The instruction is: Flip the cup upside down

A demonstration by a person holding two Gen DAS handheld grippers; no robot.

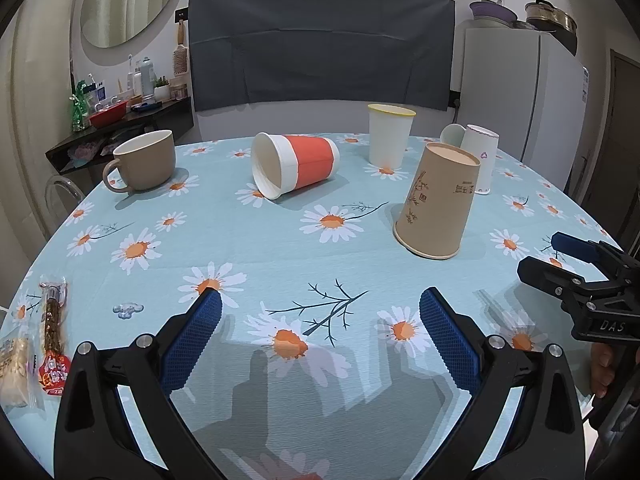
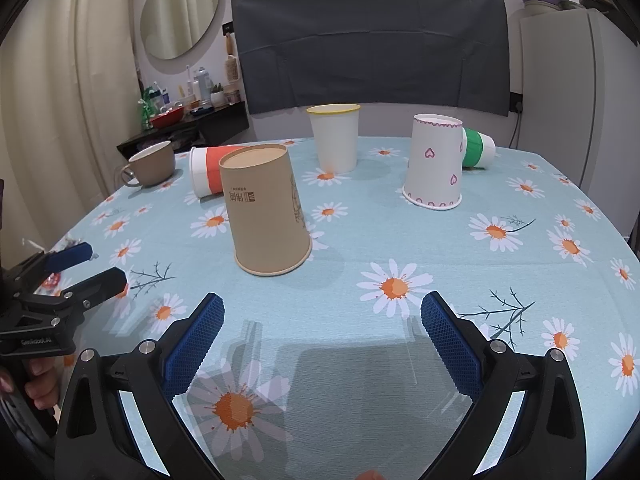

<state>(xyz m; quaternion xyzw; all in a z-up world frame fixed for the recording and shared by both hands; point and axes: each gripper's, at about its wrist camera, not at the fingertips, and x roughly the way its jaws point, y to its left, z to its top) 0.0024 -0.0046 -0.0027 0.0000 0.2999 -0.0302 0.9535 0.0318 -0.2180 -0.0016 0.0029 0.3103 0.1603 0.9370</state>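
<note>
Both tools — left tool (image 1: pixel 320 312), right tool (image 2: pixel 322 314) — wide open, empty; brown cup (image 2: pixel 266 210) upside down on table (image 2: pixel 440 240)

The brown kraft-paper cup (image 2: pixel 267 210) standing mouth-down looks matt and smooth, like the white paper cup with pink hearts (image 2: pixel 434 162). The beige mug (image 1: pixel 146 160) has a dull ceramic-like glaze. A pale blue daisy-print cloth (image 1: pixel 248 248) with a fine crinkled weave covers the desk, and each black plastic tool (image 1: pixel 320 322) carries blue dimpled pads (image 2: pixel 196 340) and shiny metal rivets.
</note>
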